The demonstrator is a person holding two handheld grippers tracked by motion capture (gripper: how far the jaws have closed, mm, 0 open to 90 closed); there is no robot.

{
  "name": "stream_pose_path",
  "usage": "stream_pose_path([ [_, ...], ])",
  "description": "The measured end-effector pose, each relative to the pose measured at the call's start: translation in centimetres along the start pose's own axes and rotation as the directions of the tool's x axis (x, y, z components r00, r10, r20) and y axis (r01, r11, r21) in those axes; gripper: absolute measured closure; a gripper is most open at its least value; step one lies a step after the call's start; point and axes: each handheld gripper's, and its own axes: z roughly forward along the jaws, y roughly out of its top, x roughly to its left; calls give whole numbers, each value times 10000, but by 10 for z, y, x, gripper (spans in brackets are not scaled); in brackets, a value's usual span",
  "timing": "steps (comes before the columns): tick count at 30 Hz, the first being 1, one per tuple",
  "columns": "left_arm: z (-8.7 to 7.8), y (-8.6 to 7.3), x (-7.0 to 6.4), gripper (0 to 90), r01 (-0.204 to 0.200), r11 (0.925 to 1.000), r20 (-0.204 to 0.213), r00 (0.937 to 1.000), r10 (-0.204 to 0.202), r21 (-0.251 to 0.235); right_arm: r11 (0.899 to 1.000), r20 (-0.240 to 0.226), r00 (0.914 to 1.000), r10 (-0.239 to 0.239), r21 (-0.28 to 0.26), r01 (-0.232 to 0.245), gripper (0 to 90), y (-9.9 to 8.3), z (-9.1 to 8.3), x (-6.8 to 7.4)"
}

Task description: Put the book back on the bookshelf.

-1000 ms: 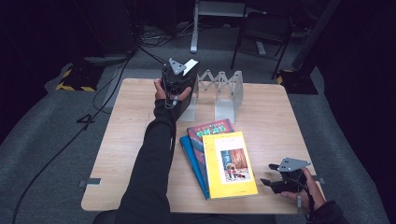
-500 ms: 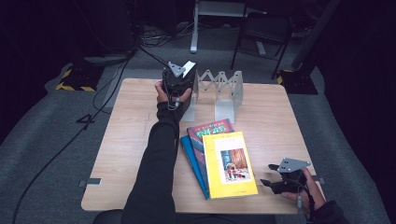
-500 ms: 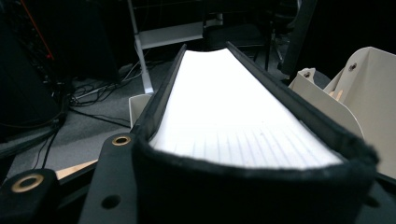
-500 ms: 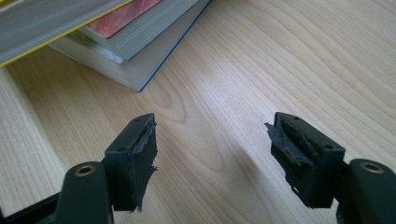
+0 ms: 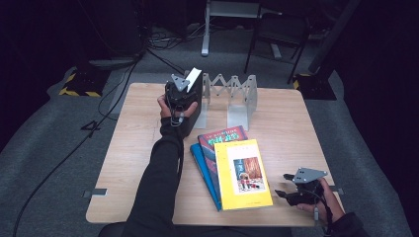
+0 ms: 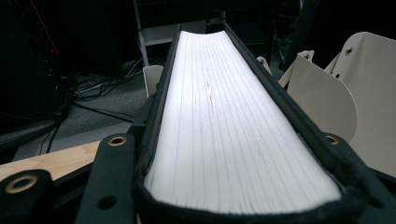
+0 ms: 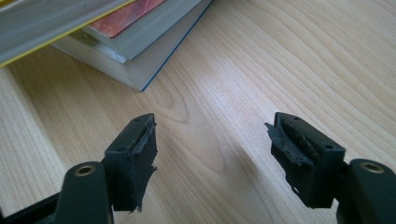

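A thick black-covered book with white pages was held upright in the left gripper, clamped between its jaws, at the far side of the pale wooden bench, just beside the white folding metal book rack. The right gripper was spread wide with nothing in it, low over the bench near the yellow paperback book lying on top of a stack.

A wooden table bears stacked books and a rack.
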Motion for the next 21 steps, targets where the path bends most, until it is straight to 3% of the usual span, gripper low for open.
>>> stream_pose_path([
  [16,-10,-15,-2,412,-305,9994,-157,9994,303,-176,10000,-51,10000,-53,27,53,314,1,0,2],
  [21,-11,-22,3,330,-19,9997,324,9995,27,-230,10000,-6,10000,-22,41,22,313,0,0,1],
])
